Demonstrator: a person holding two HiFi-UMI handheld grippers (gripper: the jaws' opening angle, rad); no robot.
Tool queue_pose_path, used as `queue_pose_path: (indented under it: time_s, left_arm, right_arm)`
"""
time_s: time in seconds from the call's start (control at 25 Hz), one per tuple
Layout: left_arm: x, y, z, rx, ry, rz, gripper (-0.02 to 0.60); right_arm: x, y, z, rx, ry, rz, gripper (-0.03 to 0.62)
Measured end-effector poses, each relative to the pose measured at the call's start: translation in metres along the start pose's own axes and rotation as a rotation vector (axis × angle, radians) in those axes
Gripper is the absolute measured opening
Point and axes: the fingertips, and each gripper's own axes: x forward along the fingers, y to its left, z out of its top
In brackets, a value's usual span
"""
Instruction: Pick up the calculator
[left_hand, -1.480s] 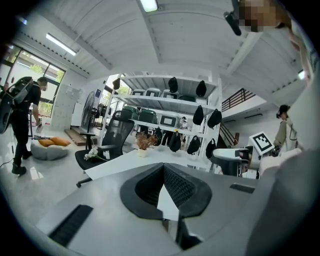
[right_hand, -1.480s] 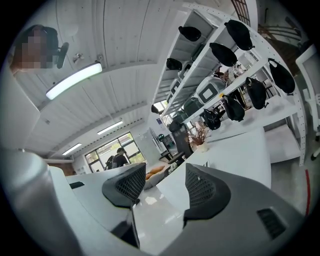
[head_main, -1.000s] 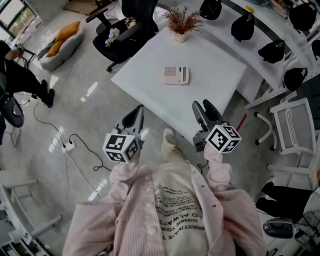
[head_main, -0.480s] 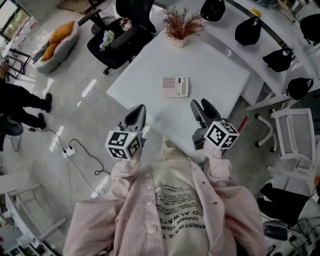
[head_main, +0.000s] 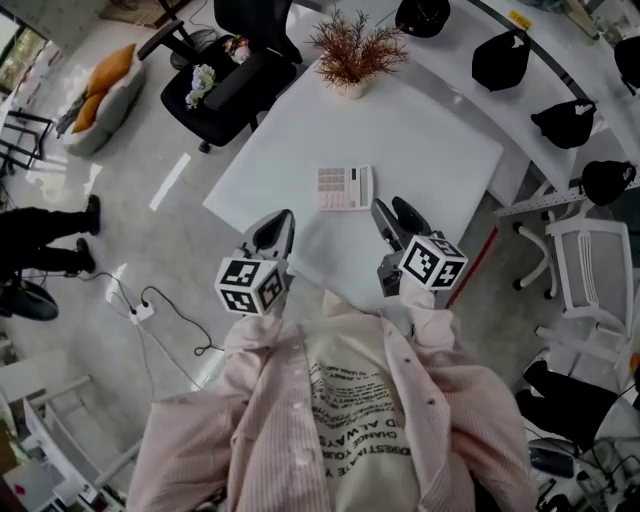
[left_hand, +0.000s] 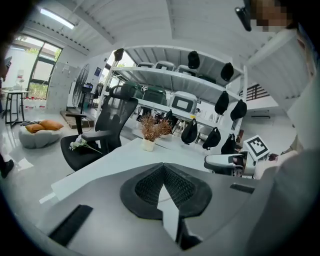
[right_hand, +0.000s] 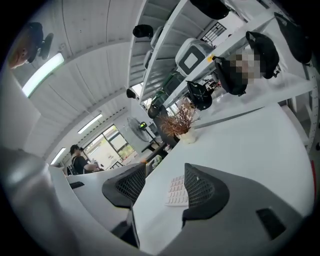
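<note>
The calculator (head_main: 345, 188), pale with pinkish keys, lies flat near the middle of the white table (head_main: 440, 140). My right gripper (head_main: 392, 215) hovers over the table's near edge, just short of the calculator and slightly to its right, jaws open and empty. In the right gripper view the calculator (right_hand: 176, 192) shows between the spread jaws of the right gripper (right_hand: 165, 172), a little way ahead. My left gripper (head_main: 277, 226) is at the table's near-left edge, shut with nothing in it. Its pads meet in the left gripper view (left_hand: 162, 170).
A potted dried plant (head_main: 350, 55) stands at the table's far edge. A black office chair (head_main: 235, 75) sits beyond the far-left corner. Black bags (head_main: 500, 60) line a long white desk on the right, with a white chair (head_main: 590, 265) below. Cables (head_main: 140, 310) lie on the floor.
Both grippers have come closer to the table, and the calculator now lies nearer to the right gripper's tips. A person at the left has moved along the floor.
</note>
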Motion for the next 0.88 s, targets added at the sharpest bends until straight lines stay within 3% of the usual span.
queue_pose_path:
  time_s: [0.88]
  left_arm:
    - [0.091,0.032,-0.061,-0.046,0.197,-0.039,0.002]
  right_arm:
    - [0.08,-0.079,-0.062,0.153,0.104,-0.178,0.219]
